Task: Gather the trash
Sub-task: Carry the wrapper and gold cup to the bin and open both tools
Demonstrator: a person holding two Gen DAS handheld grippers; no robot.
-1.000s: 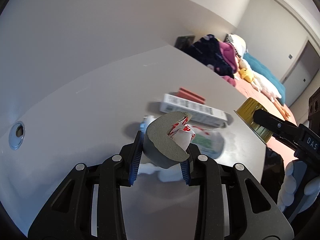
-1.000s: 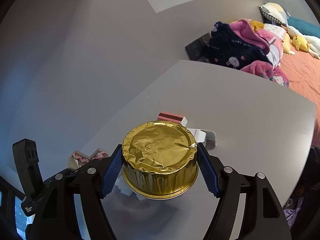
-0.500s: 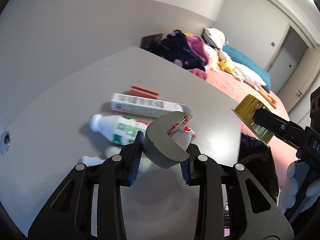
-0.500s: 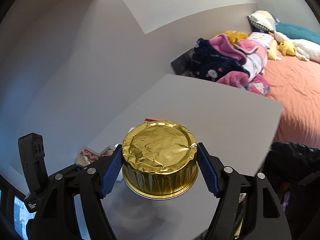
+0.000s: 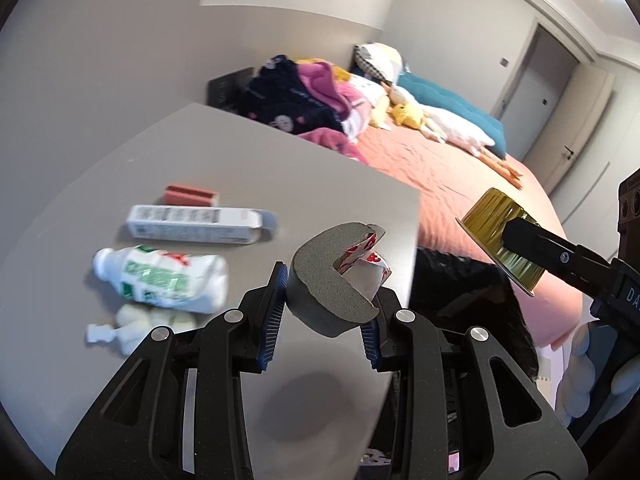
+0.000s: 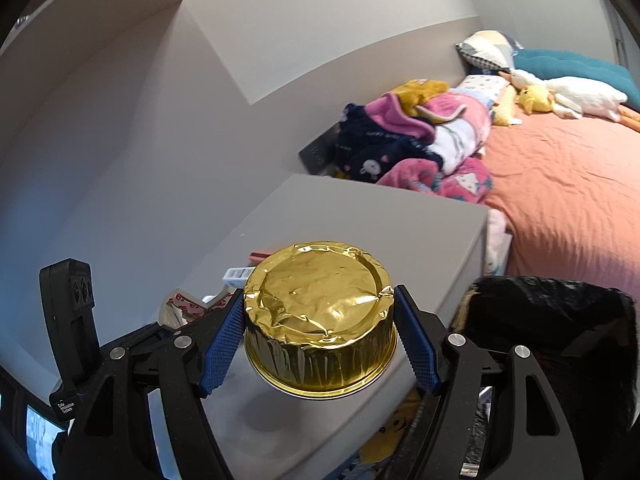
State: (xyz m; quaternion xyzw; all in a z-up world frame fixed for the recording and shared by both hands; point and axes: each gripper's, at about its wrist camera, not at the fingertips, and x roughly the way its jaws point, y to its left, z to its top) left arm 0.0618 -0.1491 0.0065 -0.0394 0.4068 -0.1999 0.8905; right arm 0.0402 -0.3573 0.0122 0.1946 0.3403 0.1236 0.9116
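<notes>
My left gripper is shut on a grey foam piece with a red-and-white wrapper, held above the grey table near its right edge. My right gripper is shut on a gold foil cup, held over the table's edge; the cup also shows in the left wrist view. A black trash bag stands beside the table to the right, and its dark top shows in the left wrist view.
On the table lie a crushed white-and-green bottle, a long white box, a small red box and white wads. A bed with clothes and plush toys lies beyond.
Both grippers have swung to the right with their loads, towards the table's edge and the black bag. The bottle and boxes now sit to the left of the left gripper.
</notes>
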